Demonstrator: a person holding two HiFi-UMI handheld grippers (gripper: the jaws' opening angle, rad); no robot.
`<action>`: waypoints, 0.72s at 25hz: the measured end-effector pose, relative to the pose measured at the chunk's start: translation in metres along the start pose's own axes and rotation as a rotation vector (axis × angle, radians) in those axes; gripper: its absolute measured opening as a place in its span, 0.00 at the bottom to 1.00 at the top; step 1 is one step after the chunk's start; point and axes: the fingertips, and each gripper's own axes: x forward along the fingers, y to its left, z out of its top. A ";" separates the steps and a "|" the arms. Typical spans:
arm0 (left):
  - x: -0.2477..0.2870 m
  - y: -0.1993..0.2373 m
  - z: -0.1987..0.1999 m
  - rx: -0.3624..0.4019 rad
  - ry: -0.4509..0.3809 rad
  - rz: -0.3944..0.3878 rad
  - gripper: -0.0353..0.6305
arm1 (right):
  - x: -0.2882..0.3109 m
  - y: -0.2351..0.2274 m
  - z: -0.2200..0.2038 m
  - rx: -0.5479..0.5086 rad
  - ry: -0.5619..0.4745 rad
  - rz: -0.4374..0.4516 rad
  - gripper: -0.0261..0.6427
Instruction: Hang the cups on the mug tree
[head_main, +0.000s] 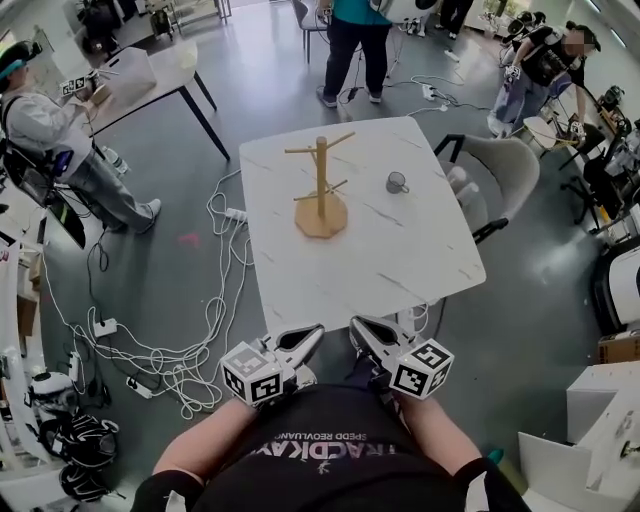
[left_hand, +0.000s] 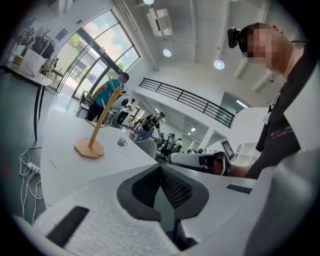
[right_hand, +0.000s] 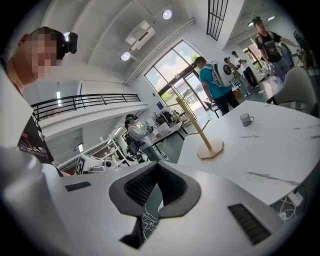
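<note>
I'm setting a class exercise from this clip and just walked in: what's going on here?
A person holds the left gripper and right gripper shut and empty at the near edge of the table. The wooden mug tree stands bare; one grey cup sits beside it, untouched.

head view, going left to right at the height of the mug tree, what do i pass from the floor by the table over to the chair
power strip with white cables on the floor → mug tree on the table → cup on the table → grey chair at the table's right edge
</note>
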 end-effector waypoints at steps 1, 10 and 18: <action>0.005 0.001 0.002 -0.004 -0.001 0.004 0.05 | 0.000 -0.006 0.005 0.000 0.000 -0.001 0.05; 0.050 0.016 0.021 -0.031 -0.018 0.039 0.05 | 0.000 -0.063 0.053 -0.015 -0.003 -0.013 0.05; 0.093 0.026 0.035 -0.045 -0.028 0.057 0.05 | -0.001 -0.119 0.087 -0.040 0.003 -0.041 0.05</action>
